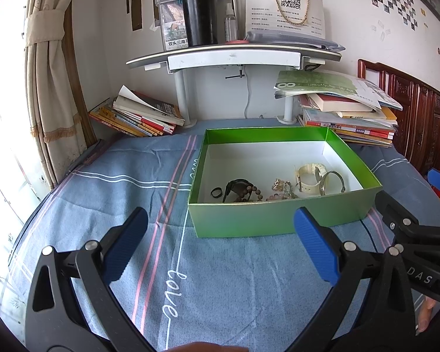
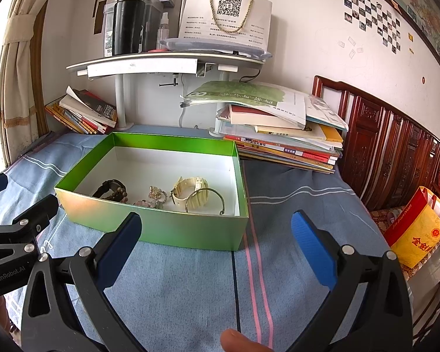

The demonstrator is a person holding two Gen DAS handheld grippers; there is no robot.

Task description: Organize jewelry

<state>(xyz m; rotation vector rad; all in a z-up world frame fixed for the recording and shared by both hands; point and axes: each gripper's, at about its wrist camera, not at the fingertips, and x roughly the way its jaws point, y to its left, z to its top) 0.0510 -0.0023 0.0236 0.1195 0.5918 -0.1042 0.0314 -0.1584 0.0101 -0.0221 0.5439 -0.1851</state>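
Box: open green cardboard box (image 1: 278,220) on the blue striped cloth (image 1: 220,278).
Jewelry: cream watch (image 2: 187,192), black watch (image 2: 111,186), beads and ring lie inside, near wall.
Jaws: left gripper (image 1: 220,246) and right gripper (image 2: 217,246) both spread, empty.
Progress: seemingly finished; nothing visible outside.

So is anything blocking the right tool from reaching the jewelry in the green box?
Only the green box's near wall stands between the open right tool and the cream watch; the box top is open, so reaching over looks clear.

Beaded bracelets (image 1: 249,195) half-hidden behind box wall (image 1: 278,217)
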